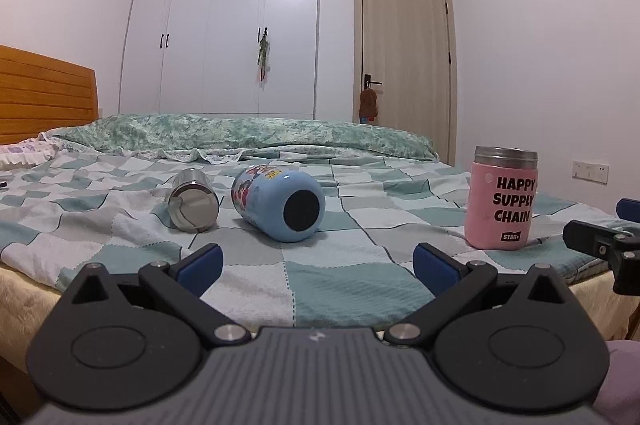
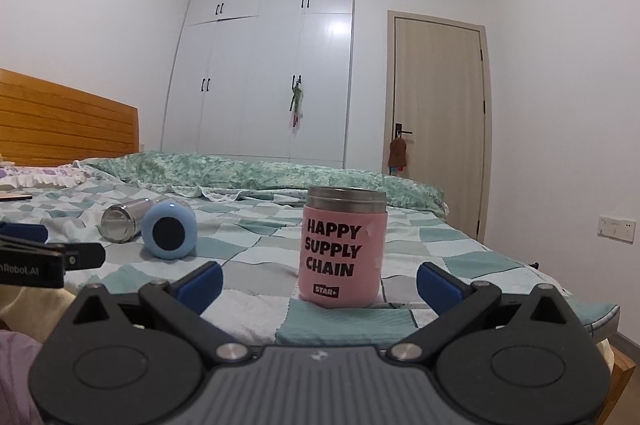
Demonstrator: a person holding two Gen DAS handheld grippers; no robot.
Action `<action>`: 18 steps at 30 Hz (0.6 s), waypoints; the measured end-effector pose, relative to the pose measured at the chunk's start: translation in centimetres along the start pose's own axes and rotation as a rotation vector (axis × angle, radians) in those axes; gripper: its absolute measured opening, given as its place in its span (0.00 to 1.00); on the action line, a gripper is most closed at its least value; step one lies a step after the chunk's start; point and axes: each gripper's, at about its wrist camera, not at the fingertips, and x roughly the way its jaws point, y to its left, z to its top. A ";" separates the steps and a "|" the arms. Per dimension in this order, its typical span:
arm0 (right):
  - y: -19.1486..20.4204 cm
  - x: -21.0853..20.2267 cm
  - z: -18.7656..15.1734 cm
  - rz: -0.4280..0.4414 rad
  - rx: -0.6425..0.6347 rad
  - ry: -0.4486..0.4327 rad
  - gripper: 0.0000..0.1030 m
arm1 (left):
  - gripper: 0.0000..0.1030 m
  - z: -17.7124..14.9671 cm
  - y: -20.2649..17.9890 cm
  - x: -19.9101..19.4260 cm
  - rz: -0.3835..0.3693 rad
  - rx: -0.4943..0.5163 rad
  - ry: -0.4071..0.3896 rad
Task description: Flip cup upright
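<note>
A light blue cup [image 1: 280, 205] with cartoon prints lies on its side on the checked bed cover, its dark base toward me; it also shows in the right wrist view [image 2: 170, 231]. A steel cup [image 1: 193, 200] lies on its side just left of it, also seen in the right wrist view [image 2: 120, 219]. A pink cup [image 1: 502, 199] reading HAPPY SUPPLY CHAIN stands upright at the right, close before my right gripper [image 2: 320, 283]. My left gripper [image 1: 318, 265] is open and empty, short of the blue cup. The right gripper is open and empty.
The bed's near edge [image 1: 332, 321] runs just before both grippers. A rumpled green quilt [image 1: 248, 133] lies across the far side. A wooden headboard [image 1: 44, 93] stands at the left. A wardrobe [image 1: 224, 25] and a door [image 1: 404, 57] are behind.
</note>
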 end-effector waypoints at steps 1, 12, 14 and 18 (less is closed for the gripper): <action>0.0 0.0 0.0 0.001 -0.001 0.002 1.00 | 1.00 0.0 0.0 0.0 0.001 0.002 -0.002; 0.3 0.1 -0.1 0.002 -0.001 -0.003 1.00 | 1.00 0.0 -0.2 -0.2 -0.001 0.009 -0.008; 0.3 0.1 -0.1 0.002 -0.001 -0.003 1.00 | 1.00 0.0 -0.2 -0.2 0.000 0.009 -0.008; 0.3 0.0 -0.1 0.002 -0.001 -0.003 1.00 | 1.00 0.0 -0.2 -0.2 0.000 0.009 -0.007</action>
